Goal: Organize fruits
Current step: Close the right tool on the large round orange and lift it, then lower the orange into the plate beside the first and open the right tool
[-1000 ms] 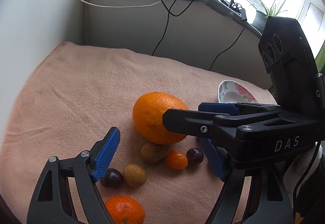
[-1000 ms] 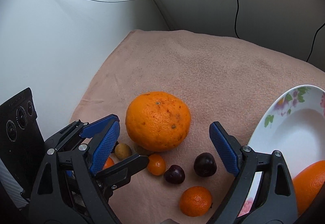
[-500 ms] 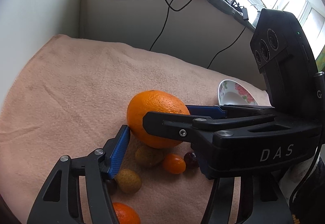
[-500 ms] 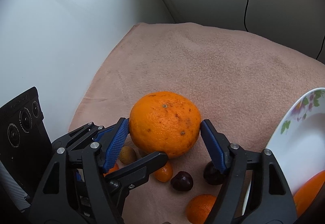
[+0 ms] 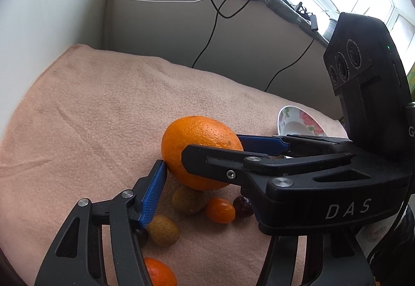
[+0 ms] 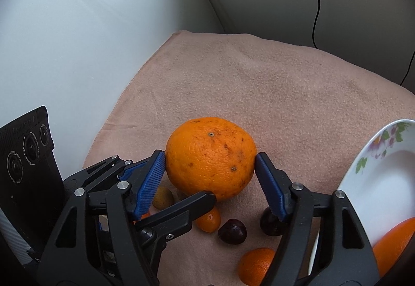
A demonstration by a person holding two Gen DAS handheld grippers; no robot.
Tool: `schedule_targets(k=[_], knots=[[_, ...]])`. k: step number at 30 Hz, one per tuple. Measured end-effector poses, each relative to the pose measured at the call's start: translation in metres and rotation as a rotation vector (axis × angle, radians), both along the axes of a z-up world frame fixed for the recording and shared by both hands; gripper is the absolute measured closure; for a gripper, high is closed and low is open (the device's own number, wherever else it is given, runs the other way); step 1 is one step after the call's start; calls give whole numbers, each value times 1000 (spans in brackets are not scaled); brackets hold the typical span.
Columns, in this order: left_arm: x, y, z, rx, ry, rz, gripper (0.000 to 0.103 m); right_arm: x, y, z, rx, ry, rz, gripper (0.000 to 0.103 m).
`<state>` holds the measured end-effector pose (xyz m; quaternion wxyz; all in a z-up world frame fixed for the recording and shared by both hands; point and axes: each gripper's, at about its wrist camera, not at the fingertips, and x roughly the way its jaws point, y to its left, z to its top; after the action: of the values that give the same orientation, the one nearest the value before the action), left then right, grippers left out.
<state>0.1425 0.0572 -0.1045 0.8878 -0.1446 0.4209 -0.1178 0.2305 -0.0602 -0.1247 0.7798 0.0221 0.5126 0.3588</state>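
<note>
At frame centre, our right gripper has just closed on the large orange; our left gripper's hold we cannot tell.

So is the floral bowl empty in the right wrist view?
No: an orange fruit already lies inside the floral bowl at its lower right, partly cut off by the edge of the picture.

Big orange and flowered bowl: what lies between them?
In the right wrist view, bare pink cloth and one finger of the right gripper, whose jaws have just been closing on the big orange.
</note>
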Motion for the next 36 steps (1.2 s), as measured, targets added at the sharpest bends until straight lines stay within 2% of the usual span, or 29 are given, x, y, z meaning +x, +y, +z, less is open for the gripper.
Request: schedule_targets(k=[14,36], knots=[[0,-20,22,7,-53,-22,44,-9,-28,31,2,-87,-25,29],[32,-98,30,6,-80,-129,44,-4,-114,44,7,-100,-140,29]])
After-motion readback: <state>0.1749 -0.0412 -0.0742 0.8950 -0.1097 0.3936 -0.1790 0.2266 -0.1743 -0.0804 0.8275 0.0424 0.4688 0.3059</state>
